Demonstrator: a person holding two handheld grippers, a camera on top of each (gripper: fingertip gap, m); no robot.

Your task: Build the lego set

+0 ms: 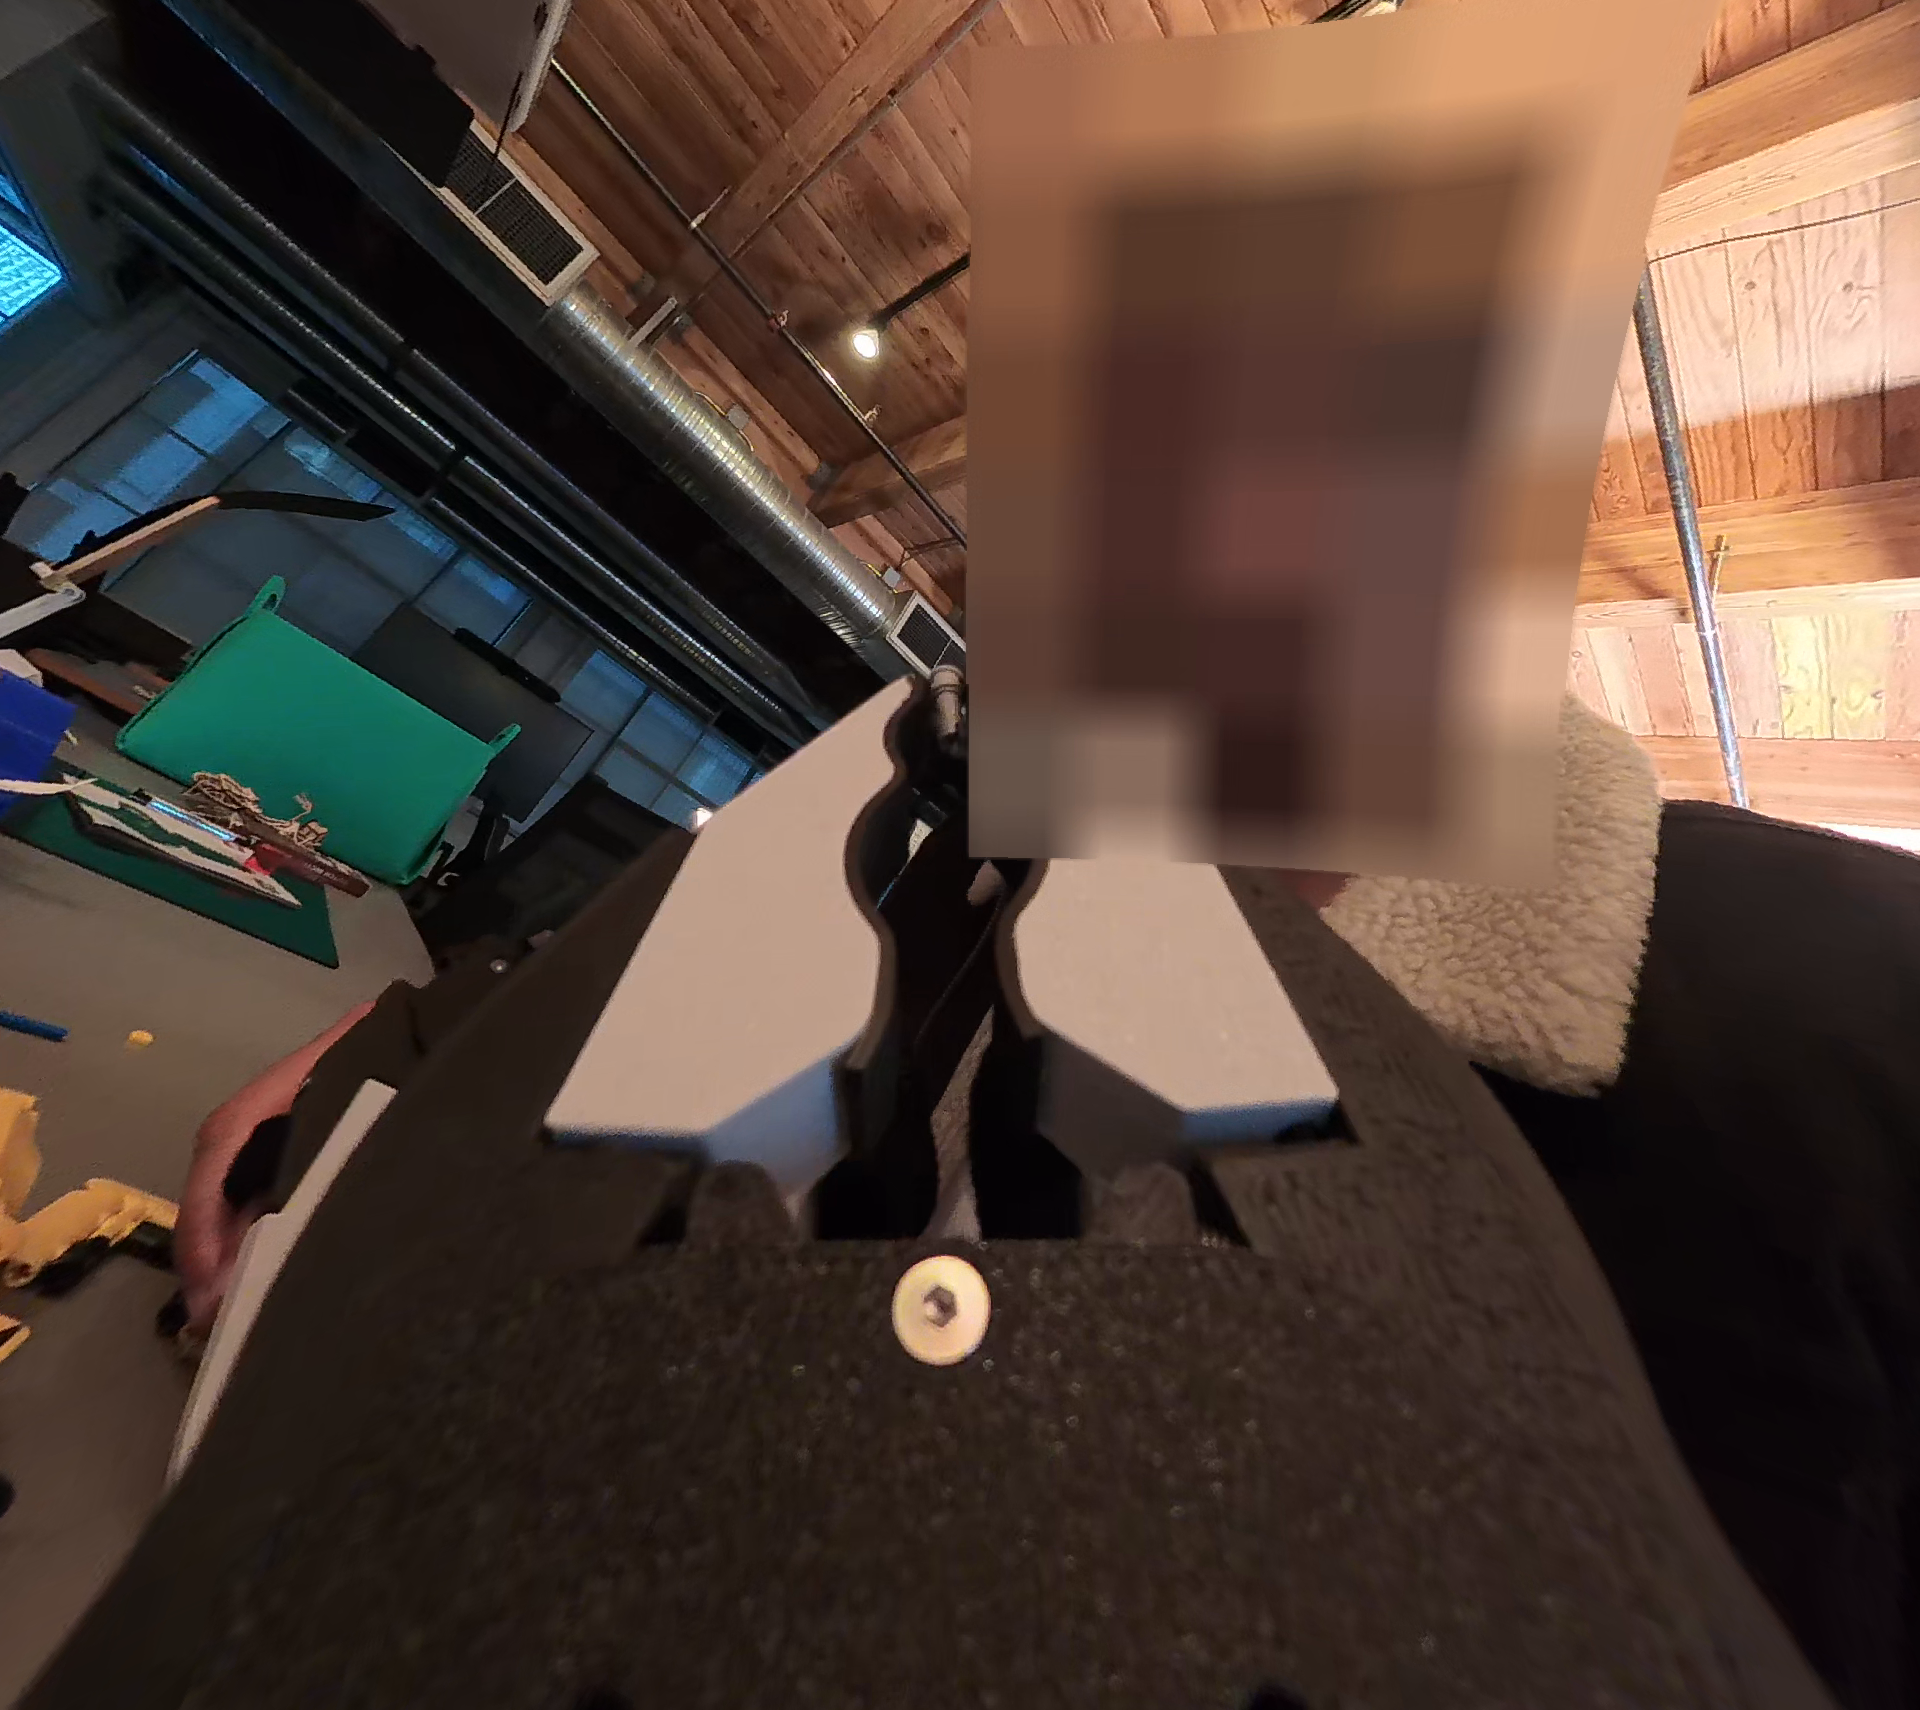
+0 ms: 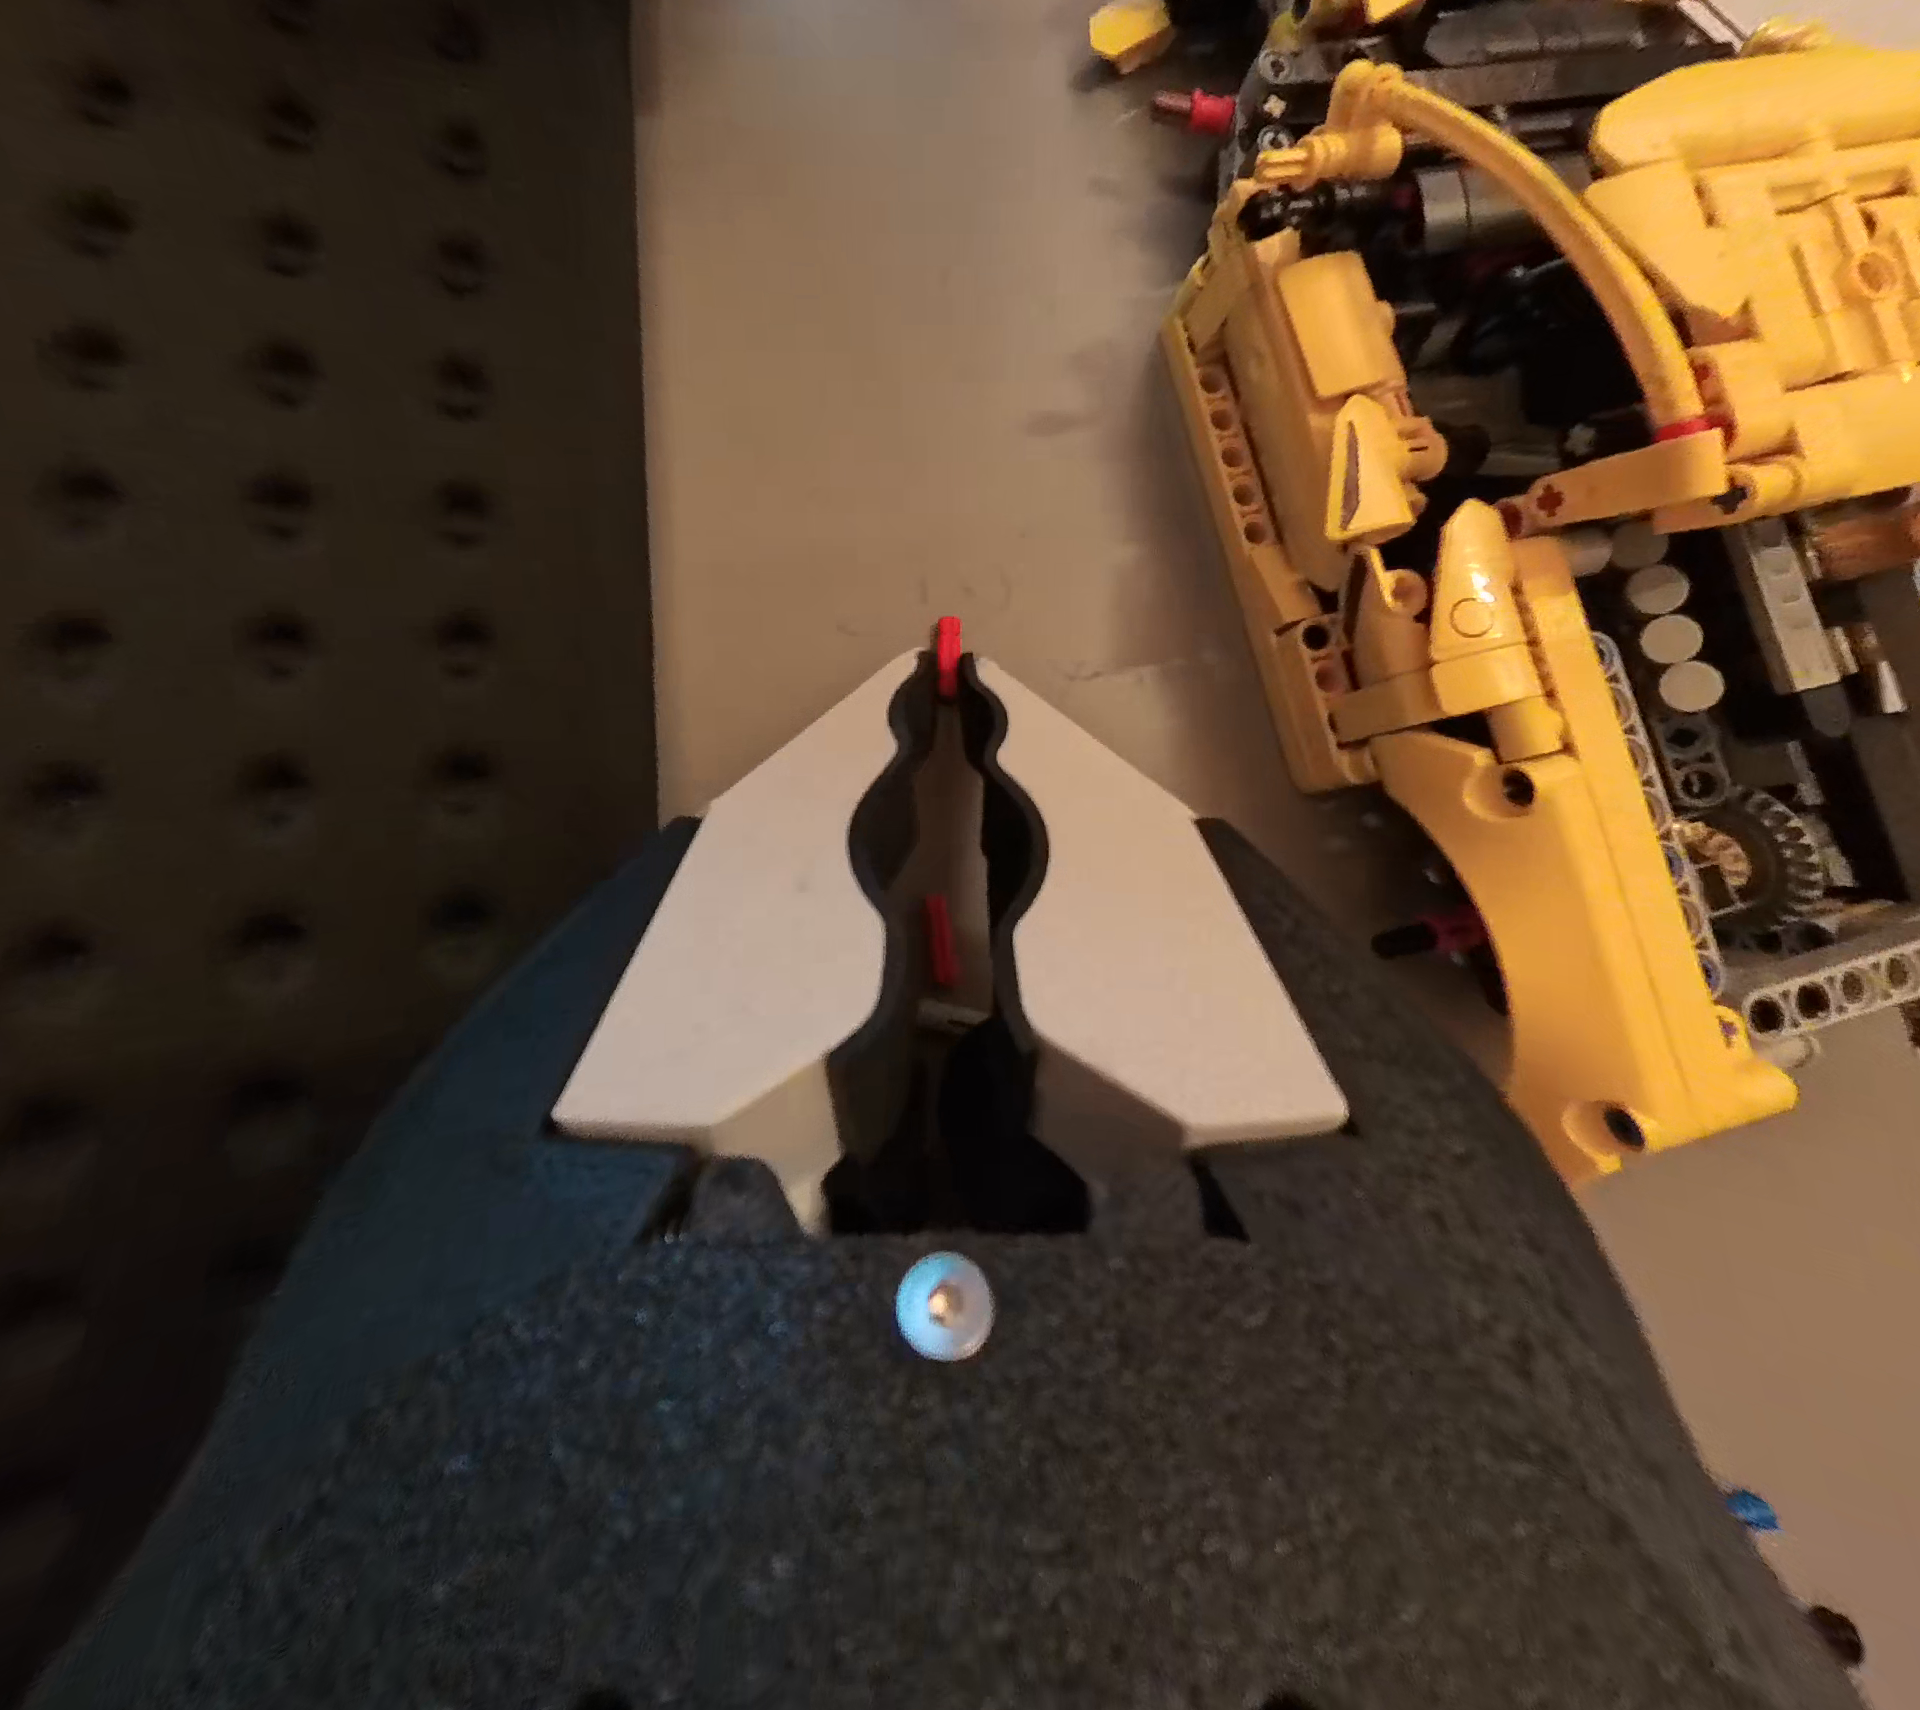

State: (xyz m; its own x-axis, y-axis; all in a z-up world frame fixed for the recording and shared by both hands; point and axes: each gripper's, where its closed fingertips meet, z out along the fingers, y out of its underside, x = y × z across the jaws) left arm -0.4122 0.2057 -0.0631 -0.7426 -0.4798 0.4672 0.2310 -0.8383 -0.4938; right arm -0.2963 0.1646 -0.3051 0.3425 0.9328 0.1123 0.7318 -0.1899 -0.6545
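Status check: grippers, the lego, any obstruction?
Right gripper shut on red pin. Left gripper tilted ceilingward, grip unclear. Yellow lego model beside right. Path clear.

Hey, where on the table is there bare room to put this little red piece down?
Bare grey table runs ahead of the right tongs, between the dark studded board on the left and the yellow lego model on the right. Near the model it is crowded: loose pins and yellow bits lie along its edge.
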